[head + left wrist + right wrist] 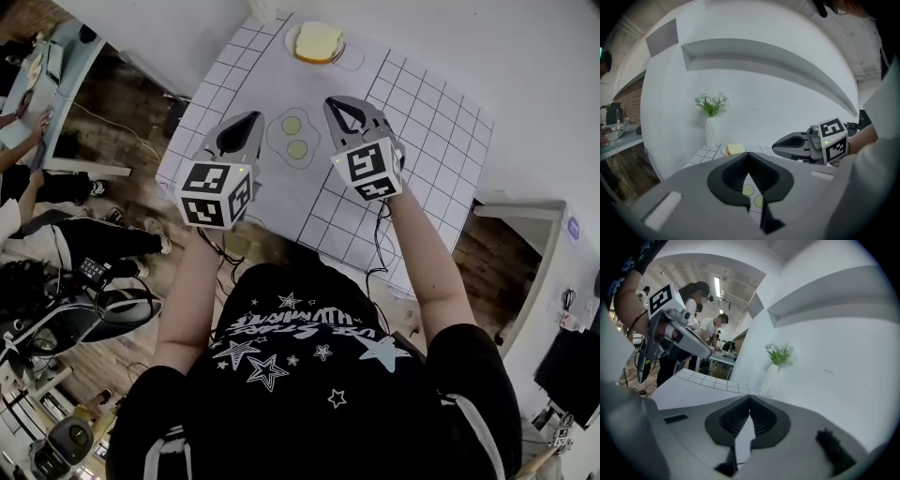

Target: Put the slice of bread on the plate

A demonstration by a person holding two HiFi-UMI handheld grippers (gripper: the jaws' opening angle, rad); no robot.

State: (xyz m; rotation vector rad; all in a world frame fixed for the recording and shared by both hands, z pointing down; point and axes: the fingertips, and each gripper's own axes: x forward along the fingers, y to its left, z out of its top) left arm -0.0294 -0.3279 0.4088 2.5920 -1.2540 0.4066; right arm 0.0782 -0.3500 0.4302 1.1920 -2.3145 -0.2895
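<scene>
White plate point(292, 45) sits at the far edge of the desk point(427, 131), close to its far left corner, and the bread point(318, 41) lies flat on it, within the rim as far as the head view shows; judged from that, the task looks done and little is left to spoil except by a careless move. The left gripper point(251, 118) and right gripper point(331, 101) hang side by side over the middle of the desk, well apart from the plate; each is clenched tip to tip on nothing, as its own view shows. Between them on the desk lie two pale green discs point(293, 137) inside a drawn outline; I cannot tell whether they are printed or loose. The main risk is a needless return to the plate; with the jaws pressed together, a gripper would shove rather than grasp, and the plate stands so near the far edge that a push could slide it off or skew the bread over the rim. A vase point(709, 133) of flowers stands at the far left corner near the plate; it is tall and narrow, so a sweep of the left gripper that way would likely tip it. The grippers are also near each other; a sudden inward turn could knock one against the other. Cables hang by the near edge and could snag if a hand pulls away fast.
</scene>
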